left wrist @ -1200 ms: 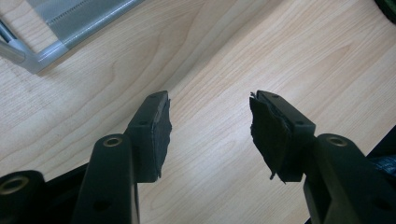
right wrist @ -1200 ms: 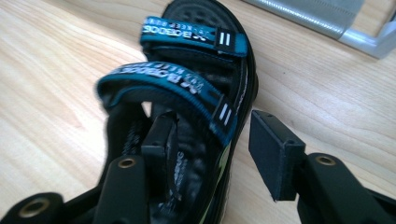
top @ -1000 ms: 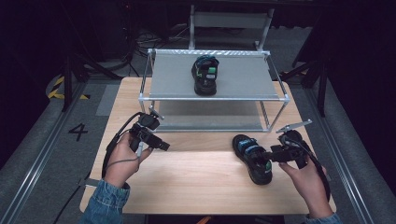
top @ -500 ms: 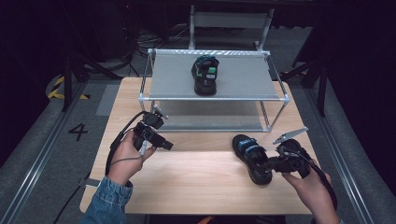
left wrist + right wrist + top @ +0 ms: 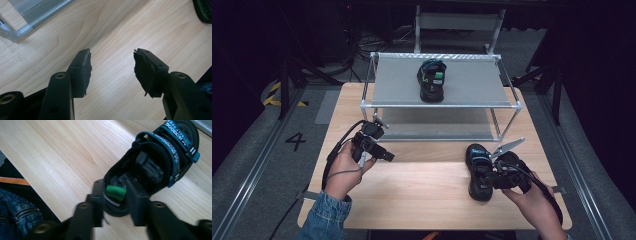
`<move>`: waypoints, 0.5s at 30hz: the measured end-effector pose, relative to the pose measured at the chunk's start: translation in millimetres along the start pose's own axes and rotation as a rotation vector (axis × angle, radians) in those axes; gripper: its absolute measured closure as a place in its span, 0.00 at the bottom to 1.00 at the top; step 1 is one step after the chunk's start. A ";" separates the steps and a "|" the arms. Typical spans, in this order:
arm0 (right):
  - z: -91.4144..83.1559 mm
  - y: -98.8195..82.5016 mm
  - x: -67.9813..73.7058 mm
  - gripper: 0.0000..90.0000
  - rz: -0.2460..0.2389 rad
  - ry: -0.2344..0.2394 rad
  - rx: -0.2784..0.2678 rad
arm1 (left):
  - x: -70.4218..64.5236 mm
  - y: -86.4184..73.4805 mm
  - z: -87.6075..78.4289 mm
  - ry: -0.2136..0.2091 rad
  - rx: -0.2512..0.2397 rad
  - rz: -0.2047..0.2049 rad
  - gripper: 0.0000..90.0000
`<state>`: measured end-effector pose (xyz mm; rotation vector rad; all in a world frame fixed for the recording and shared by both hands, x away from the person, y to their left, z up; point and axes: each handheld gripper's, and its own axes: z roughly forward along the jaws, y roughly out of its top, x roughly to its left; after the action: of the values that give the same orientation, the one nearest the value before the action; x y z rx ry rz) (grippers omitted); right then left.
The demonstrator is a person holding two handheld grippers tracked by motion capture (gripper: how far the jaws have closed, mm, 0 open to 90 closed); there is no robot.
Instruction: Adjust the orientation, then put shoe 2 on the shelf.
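A black sandal with teal straps (image 5: 477, 167) lies on the wooden table, toe toward the rack. My right gripper (image 5: 486, 179) sits at its heel. In the right gripper view the sandal (image 5: 155, 162) has a green heel tab (image 5: 115, 192) lying between the jaws of my right gripper (image 5: 115, 183). The jaws have just been opening and stand loosely either side of the heel. A matching sandal (image 5: 431, 80) stands on the top shelf of the metal rack (image 5: 472, 85). My left gripper (image 5: 387, 156) hovers over bare wood left of centre, open and empty (image 5: 112, 60).
The rack's lower shelf (image 5: 437, 130) reaches down to the tabletop, and its corner leg (image 5: 15, 32) is close to my left gripper. Bare table (image 5: 422, 195) lies between the two hands. A grey chair (image 5: 459, 22) stands behind the rack.
My right gripper has moved toward me and leftward, from beside the sandal to its heel. The left gripper and both sandals have stayed put.
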<state>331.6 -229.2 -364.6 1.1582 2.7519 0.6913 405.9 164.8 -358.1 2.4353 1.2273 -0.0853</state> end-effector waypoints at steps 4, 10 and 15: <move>-11.2 2.2 -3.6 0.53 -0.002 -0.030 -0.075 | 4.2 -3.6 -0.9 0.002 -0.003 -0.009 0.52; -7.2 9.9 -25.7 0.48 0.032 -0.117 -0.099 | 6.7 -9.2 -1.4 0.026 0.006 -0.026 0.48; 13.6 17.0 -47.1 0.45 0.052 -0.115 -0.051 | 11.2 -15.2 -1.3 0.038 0.017 -0.062 0.47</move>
<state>379.7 -246.4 -374.1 1.2230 2.6032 0.6745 400.8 181.8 -364.6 2.4241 1.3245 -0.0682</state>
